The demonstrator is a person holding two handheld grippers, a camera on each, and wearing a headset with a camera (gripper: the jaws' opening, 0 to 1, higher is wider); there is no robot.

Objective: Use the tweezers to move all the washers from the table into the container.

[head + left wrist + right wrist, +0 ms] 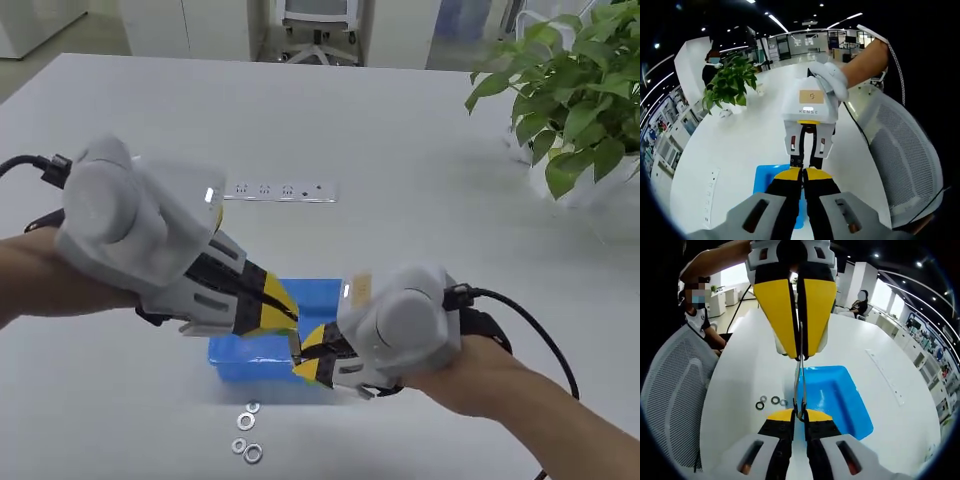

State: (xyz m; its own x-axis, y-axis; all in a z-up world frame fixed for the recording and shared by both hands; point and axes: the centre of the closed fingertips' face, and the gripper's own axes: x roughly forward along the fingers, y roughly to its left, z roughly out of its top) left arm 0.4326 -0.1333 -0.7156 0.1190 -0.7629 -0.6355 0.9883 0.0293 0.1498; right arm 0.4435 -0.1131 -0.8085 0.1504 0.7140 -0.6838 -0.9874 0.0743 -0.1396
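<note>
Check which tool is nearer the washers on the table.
Right. The right tool is at the near edge of the blue container, just beyond the washers; the left tool is farther back, over the container.

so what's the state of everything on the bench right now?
left gripper: shut on the tweezers
right gripper: shut on the tweezers' other end
tweezers: held between both grippers, off the table
washers: loose on the table beside the container, none picked up
container: open, nothing visible inside
power strip: no plug visible in it
</note>
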